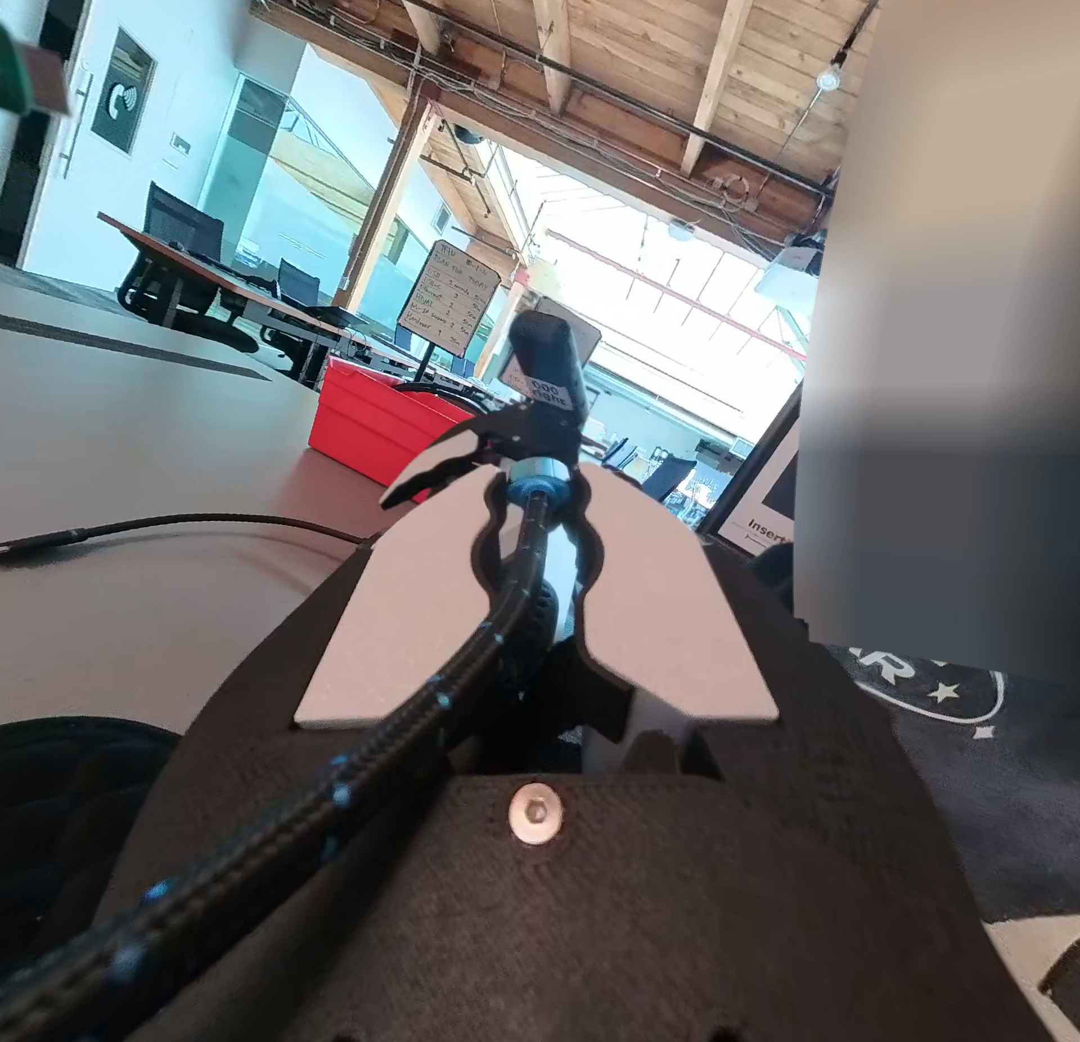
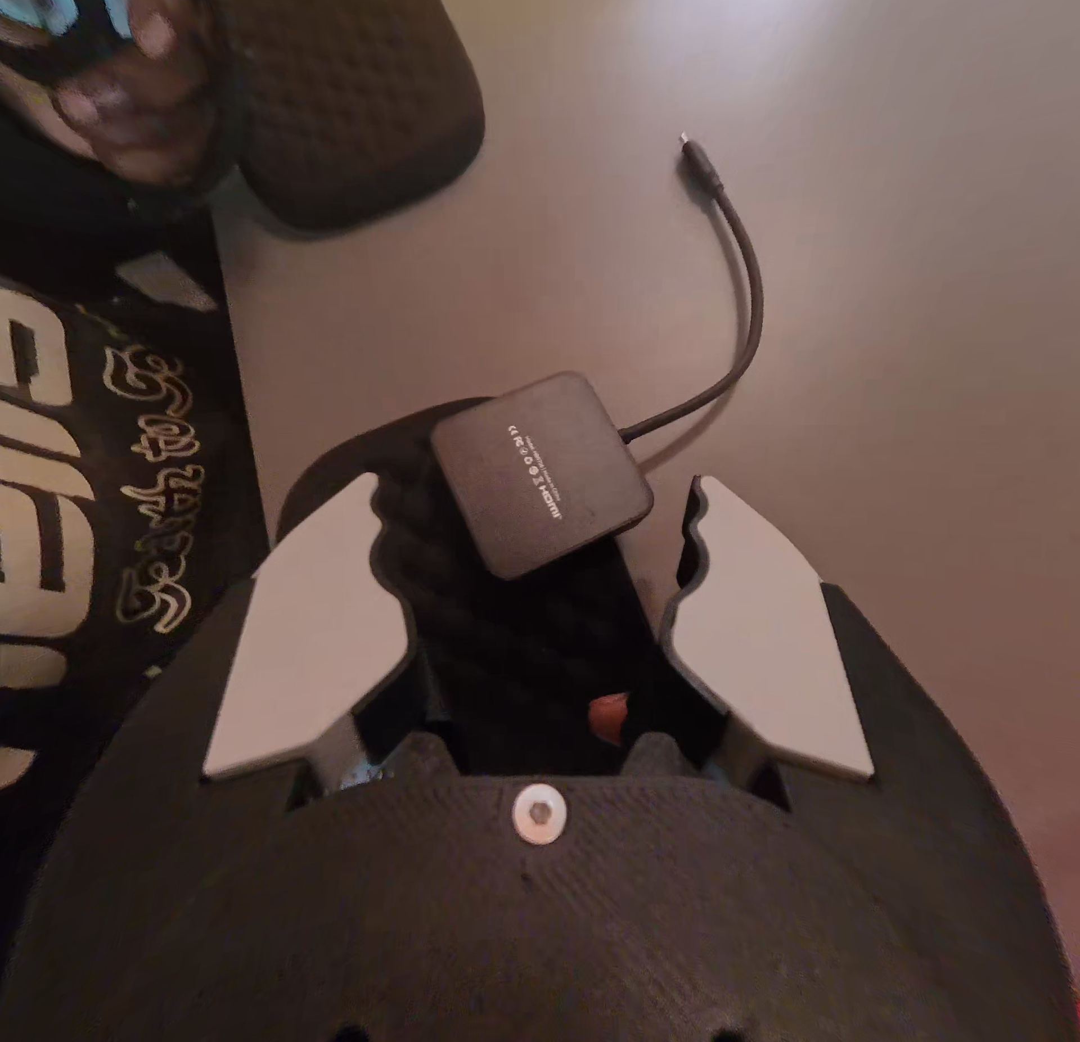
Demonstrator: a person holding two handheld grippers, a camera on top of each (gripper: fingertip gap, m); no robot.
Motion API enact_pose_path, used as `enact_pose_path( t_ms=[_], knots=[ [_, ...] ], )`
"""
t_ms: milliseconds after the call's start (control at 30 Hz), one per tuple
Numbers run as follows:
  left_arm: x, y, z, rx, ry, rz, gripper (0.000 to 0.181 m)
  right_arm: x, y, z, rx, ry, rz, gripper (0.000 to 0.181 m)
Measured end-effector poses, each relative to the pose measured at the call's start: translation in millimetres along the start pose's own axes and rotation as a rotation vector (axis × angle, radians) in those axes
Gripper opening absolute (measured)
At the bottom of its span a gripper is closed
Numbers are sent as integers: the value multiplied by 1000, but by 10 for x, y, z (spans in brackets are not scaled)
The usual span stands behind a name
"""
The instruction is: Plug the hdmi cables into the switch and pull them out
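HDMI cable (image 1: 409, 739), braided black with blue flecks, runs up between the fingers of the left hand-held gripper (image 1: 535, 523), which are drawn in on it just behind its silver and blue plug (image 1: 537, 476). The plug's tip is hidden behind the fingertips. Just past it, the right hand-held gripper (image 1: 461, 459) appears farther off, fingers spread.

In the right wrist view, the switch (image 2: 540, 476), a flat dark square box, lies on the pale surface (image 2: 818, 137) just beyond and between the fingertips of the right hand-held gripper (image 2: 535, 500), which stands wide open, holding nothing. Whether the fingers touch the box cannot be told. The switch's thin black lead (image 2: 748, 313) curves away to a small loose plug. A dark textured pad (image 2: 350, 91) lies near the surface's edge. The ports on the switch are not visible.
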State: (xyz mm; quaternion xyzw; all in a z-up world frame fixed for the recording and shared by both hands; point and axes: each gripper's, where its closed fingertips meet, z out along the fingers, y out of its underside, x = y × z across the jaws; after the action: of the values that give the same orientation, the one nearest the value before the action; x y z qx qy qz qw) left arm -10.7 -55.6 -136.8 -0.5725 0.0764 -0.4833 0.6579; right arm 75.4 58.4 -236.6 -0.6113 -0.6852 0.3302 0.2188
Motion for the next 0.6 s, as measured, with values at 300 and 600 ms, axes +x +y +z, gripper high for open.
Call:
enact_pose_path(
  t_ms=[300, 600],
  knots=[
    [-10, 231, 56, -127, -17, 100, 20, -94, 117, 241, -65, -177, -70, 76],
    [2, 329, 88, -171, -48, 204, 20, -583, -269, 71, 238, -186, -154, 76]
  ],
)
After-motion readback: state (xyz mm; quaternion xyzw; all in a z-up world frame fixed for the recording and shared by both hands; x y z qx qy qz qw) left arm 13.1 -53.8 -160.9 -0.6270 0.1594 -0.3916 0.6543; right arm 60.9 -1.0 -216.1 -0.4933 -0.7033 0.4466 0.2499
